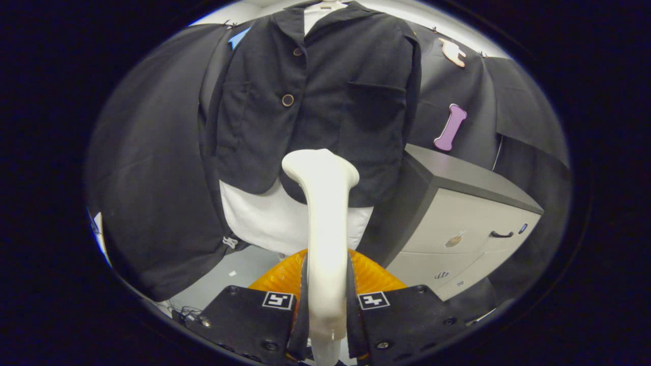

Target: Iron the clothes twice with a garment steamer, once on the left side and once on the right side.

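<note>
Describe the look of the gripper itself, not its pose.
The gripper has two flat black plates, one at each finger's base, studded with dark screw heads. Each plate carries a small square black-and-white marker near its inner corner. Two thin fingers rise between the plates.

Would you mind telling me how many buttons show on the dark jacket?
2 round brown buttons on the hanging dark jacket: one near the collar, one lower, level with the chest pockets. The white steamer handle, clamped between the gripper fingers, may hide more.
</note>
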The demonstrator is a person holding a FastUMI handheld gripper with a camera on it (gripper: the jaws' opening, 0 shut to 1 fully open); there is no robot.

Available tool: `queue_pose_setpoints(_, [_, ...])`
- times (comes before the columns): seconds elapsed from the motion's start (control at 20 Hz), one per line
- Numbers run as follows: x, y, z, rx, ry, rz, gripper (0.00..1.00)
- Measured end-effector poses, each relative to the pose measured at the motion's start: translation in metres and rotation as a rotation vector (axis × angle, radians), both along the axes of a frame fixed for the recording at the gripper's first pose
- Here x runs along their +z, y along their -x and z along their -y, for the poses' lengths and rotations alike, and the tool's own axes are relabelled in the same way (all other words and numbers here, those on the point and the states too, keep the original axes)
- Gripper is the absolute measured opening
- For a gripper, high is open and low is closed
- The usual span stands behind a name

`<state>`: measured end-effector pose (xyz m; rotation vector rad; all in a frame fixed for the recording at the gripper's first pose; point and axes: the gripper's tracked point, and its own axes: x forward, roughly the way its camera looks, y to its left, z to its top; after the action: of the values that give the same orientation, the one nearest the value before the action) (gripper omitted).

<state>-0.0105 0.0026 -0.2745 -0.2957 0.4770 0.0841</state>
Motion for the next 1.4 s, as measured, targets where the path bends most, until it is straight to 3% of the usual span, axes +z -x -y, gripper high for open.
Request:
queue_pose_setpoints(0.65, [-0.006,0.007,0.003,0.025,0.015,-0.026,0.33])
queue_pose_setpoints(0.85, [0.042,0.002,-0.023,0.084,-0.043,0.113,0.33])
queue_pose_setpoints(1.2, [0.176,-0.017,-0.090,0.222,-0.181,0.430,0.33])
queue_pose_setpoints(1.4, [0.224,-0.030,-0.124,0.275,-0.188,0.570,0.33])
